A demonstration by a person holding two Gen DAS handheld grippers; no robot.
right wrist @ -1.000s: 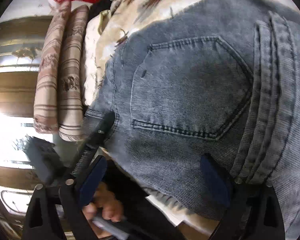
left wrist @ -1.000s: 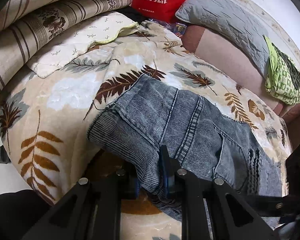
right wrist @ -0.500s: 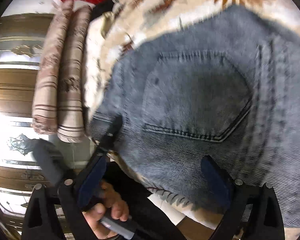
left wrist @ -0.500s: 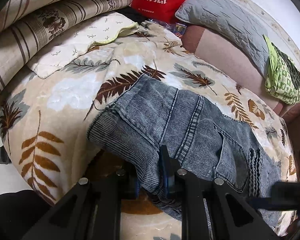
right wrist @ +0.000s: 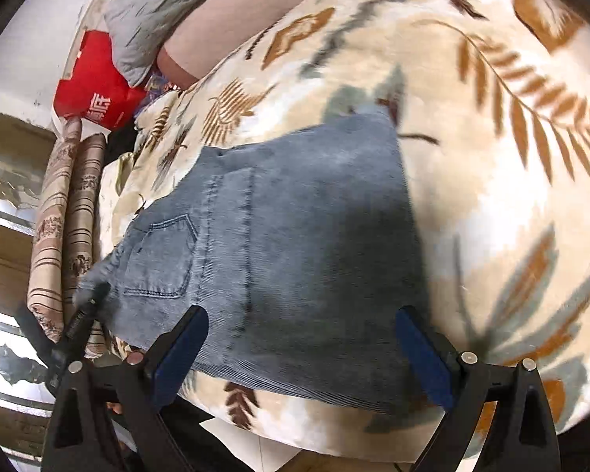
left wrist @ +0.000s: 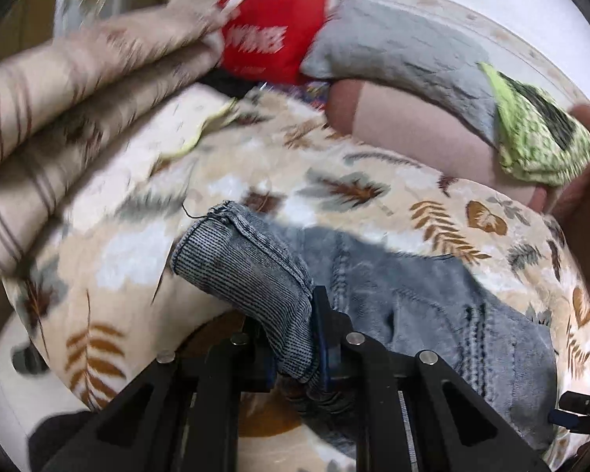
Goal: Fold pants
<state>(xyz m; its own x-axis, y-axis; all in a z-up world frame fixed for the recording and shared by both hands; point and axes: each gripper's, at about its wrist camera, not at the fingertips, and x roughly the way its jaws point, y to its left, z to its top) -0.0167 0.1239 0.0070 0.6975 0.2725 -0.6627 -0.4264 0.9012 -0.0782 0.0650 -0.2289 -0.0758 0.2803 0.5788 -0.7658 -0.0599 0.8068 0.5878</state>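
- Left wrist view: the left gripper (left wrist: 295,350) is clenched on a bunched corner of the jeans (left wrist: 432,306). That corner stands up from between its fingers (left wrist: 321,330), and the rest of the denim trails away ahead and to the right across the leaf-print blanket (left wrist: 354,192).
- The pinch catches only a narrow wad of cloth. In my judgement a quick pull could slip it free, or drag the blanket along and spoil the fold.
- Well beyond the fingers a red bag (left wrist: 273,39) stands among the pillows. Its contents are hidden.
- Right wrist view: the right gripper (right wrist: 301,358) is spread wide and holds nothing. The jeans (right wrist: 279,244) lie flat on the blanket (right wrist: 491,157) just ahead of its fingers (right wrist: 424,350), back pocket up.
- With that far side loose, lifting one corner alone could skew the denim. The picture is blurred, so edges are hard to judge.
- The red bag (right wrist: 94,94) sits far off, up and to the left. Nothing shows inside.
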